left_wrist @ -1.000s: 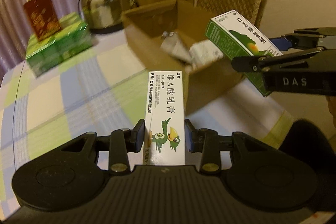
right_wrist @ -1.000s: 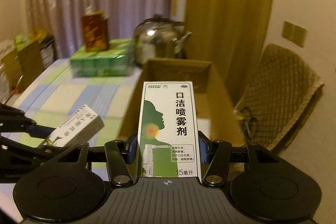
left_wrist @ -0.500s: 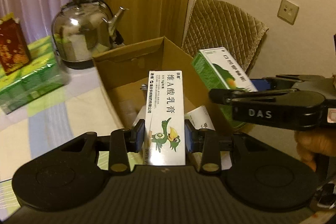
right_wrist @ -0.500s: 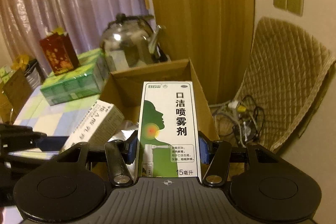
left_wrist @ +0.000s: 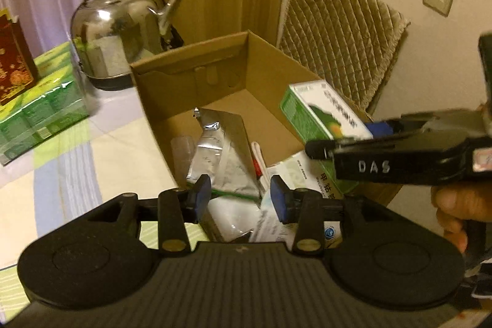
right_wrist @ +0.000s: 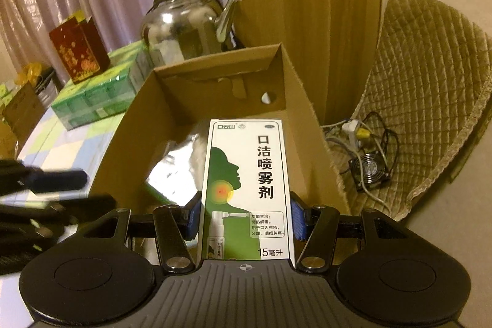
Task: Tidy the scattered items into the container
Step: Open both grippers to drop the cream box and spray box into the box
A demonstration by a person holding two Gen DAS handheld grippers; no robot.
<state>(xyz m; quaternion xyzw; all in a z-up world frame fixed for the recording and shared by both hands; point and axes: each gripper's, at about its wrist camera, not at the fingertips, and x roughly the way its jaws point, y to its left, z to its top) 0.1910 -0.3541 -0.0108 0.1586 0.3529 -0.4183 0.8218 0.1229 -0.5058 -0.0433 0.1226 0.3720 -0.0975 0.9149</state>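
- Gone from my left tongs is the white ointment box they carried a moment ago; the jaws are opening and nothing sits between the blue pads, so I judge it has dropped among the things below.
- Both tongs have come over the cardboard box, which fills the middle of both frames.
- My right tongs are clamped on the green-and-white spray box, jaws part open at its width; it hangs over the open box, lower centre of the frame, not yet released.
- Inside the cardboard box I see a silver foil pouch, a clear small cup and white packets at the lower middle.
- Releasing the spray box looks like my next job.
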